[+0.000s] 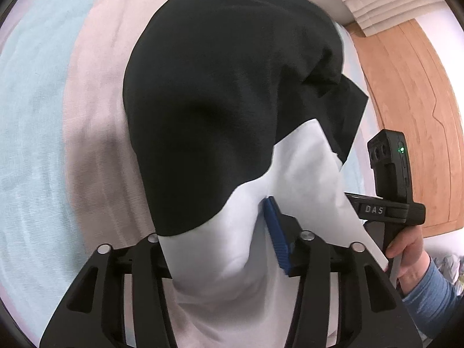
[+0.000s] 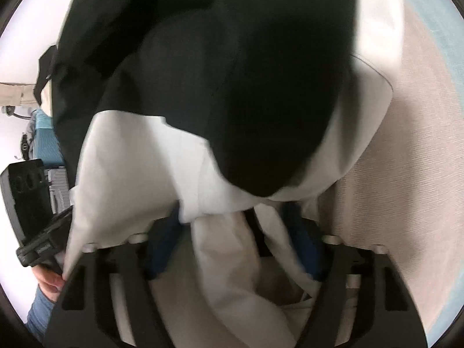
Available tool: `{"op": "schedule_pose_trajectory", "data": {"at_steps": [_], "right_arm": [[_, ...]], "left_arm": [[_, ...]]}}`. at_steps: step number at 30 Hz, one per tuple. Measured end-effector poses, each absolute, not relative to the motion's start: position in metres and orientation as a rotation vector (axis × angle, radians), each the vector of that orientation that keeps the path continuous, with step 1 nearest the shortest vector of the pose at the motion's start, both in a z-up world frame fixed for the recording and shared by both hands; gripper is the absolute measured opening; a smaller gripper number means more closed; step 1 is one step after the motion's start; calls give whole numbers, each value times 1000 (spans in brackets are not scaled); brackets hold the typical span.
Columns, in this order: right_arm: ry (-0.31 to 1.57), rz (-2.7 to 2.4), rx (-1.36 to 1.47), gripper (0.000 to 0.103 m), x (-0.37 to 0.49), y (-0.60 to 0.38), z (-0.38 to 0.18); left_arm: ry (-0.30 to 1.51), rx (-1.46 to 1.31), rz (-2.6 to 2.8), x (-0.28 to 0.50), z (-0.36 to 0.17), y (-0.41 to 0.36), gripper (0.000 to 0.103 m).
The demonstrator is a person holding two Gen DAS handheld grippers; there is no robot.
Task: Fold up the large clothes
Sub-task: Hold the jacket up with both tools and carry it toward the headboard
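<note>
A black-and-white garment (image 1: 208, 101) hangs bunched in front of both cameras over a bed. In the left wrist view its white part (image 1: 232, 261) is pinched in my left gripper (image 1: 226, 240). One blue pad (image 1: 277, 232) shows, and cloth hides the other finger. In the blurred right wrist view the same garment (image 2: 232, 72) drapes over my right gripper (image 2: 232, 243). Its blue pads (image 2: 162, 243) stand apart, with a loose strand of white cloth (image 2: 220, 249) between them. The black part covers most of both views.
Below lies a pink and light blue striped bedsheet (image 1: 87, 92) (image 2: 406, 159). A wooden panel (image 1: 406, 101) and cream folded bedding (image 1: 377, 3) are at the right. A hand in a blue sleeve (image 1: 411, 264) holds my right gripper's black housing (image 1: 388, 168); the left one's housing (image 2: 26, 191) shows too.
</note>
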State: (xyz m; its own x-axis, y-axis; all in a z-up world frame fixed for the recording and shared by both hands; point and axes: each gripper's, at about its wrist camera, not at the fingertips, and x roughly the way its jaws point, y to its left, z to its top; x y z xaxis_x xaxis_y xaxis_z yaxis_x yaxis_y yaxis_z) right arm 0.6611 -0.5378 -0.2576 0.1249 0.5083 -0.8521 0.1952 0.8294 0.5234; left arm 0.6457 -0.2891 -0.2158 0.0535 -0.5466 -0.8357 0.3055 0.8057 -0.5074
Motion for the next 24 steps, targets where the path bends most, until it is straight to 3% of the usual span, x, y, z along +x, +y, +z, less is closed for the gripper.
{"op": "schedule_pose_trajectory", "data": {"at_steps": [2,4,14,24], "right_arm": [[1420,262,596,28,659,-538,-245],[1398,268,553,23,656,-536,-234],[1276,284,496,21,636,-517,-188],[1162,337,543,21,610,-558,-163]], "left_arm": [[1347,-202,-664,639,-201,-296,36],[1337,-193,-662,636,-192,-303,34],[1262,-156,-686,620,-151,-318,32],[1186,-79,-694,598,-103,-335,31]]}}
